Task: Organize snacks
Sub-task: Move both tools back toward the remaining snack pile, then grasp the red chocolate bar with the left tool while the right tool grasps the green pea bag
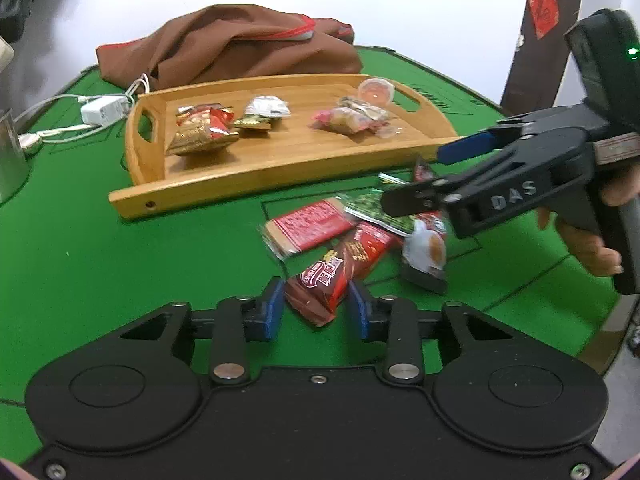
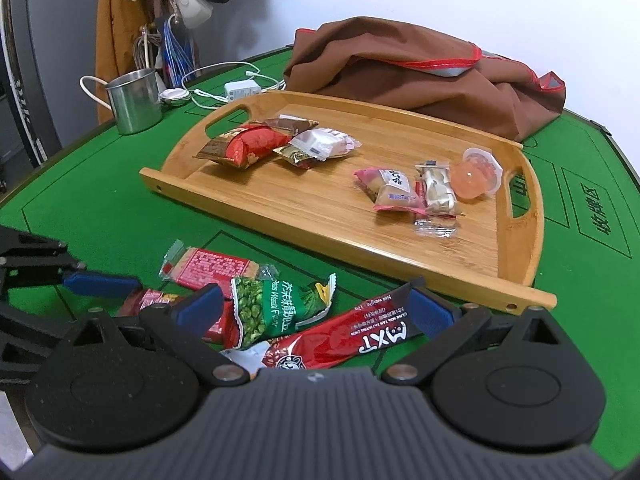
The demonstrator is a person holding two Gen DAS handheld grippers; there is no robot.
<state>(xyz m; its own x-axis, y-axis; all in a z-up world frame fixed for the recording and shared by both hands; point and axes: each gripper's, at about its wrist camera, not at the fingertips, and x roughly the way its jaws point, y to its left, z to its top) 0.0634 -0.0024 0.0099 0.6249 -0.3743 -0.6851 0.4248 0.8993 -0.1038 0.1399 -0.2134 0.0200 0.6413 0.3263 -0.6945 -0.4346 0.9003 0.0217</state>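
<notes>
Left wrist view: left claw (image 1: 316, 307) clamped on the near end of a dark red wafer packet (image 1: 334, 276), lying on the green desk (image 1: 100, 248) before the wooden tray (image 1: 280, 168).

Right wrist view: right claw (image 2: 316, 306) spread wide apart, straddling a green pea packet (image 2: 276, 310) and red-black bar (image 2: 352, 340), neither gripped.

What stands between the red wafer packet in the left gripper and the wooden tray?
Nothing upright. The red wafer packet sits between the left gripper pads; toward the wooden tray lie only a flat red biscuit packet and bare green table.
</notes>
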